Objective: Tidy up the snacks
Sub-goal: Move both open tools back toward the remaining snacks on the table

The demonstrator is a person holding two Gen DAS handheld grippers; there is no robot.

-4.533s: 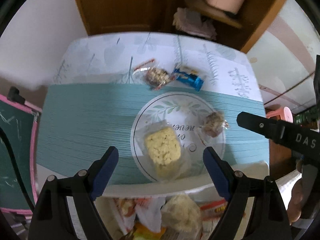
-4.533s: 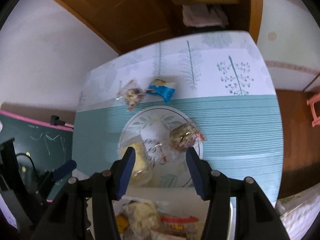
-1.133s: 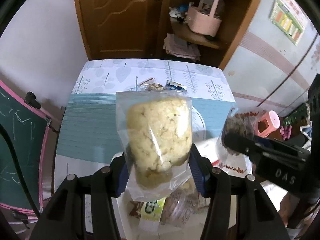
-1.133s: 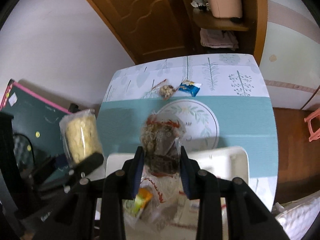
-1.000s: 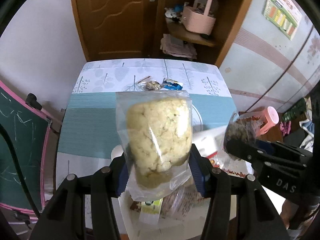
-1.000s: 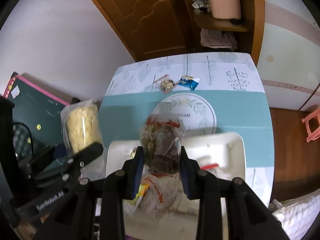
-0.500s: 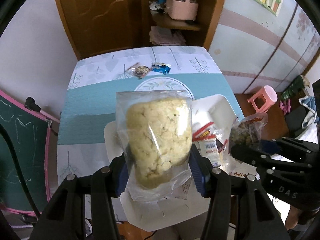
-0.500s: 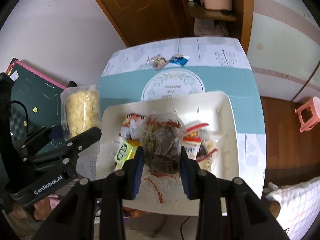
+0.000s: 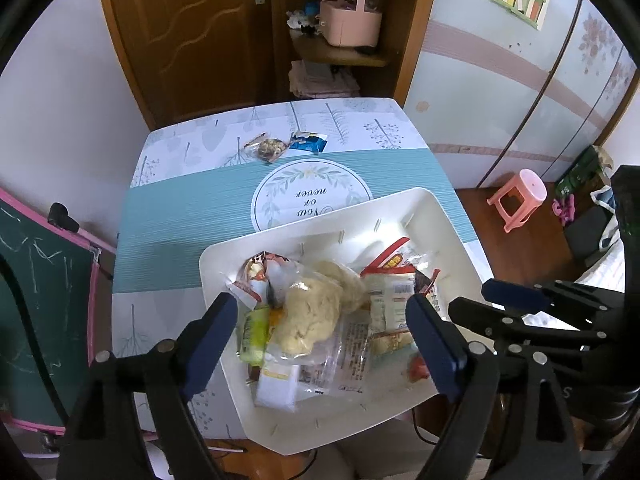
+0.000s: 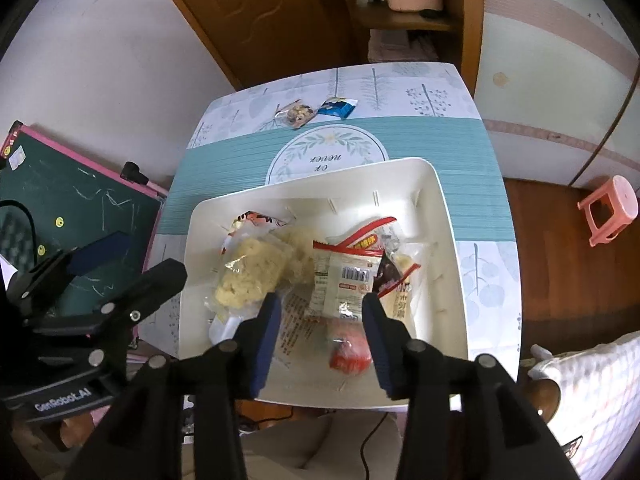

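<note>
A: Your white bin (image 9: 452,236) now holds the yellow puffed-snack bag (image 9: 316,312) among other packets.
B: Both dropped — your left gripper (image 9: 326,344) has just sprung wide, your right gripper (image 10: 320,328) has just parted, both empty.

The round placemat (image 9: 312,194), at twelve o'clock beyond the white tray (image 9: 436,216), reads "Now or never", upside down. "GenRobot.AI" stands on the left claw (image 10: 92,264), at eight o'clock.
</note>
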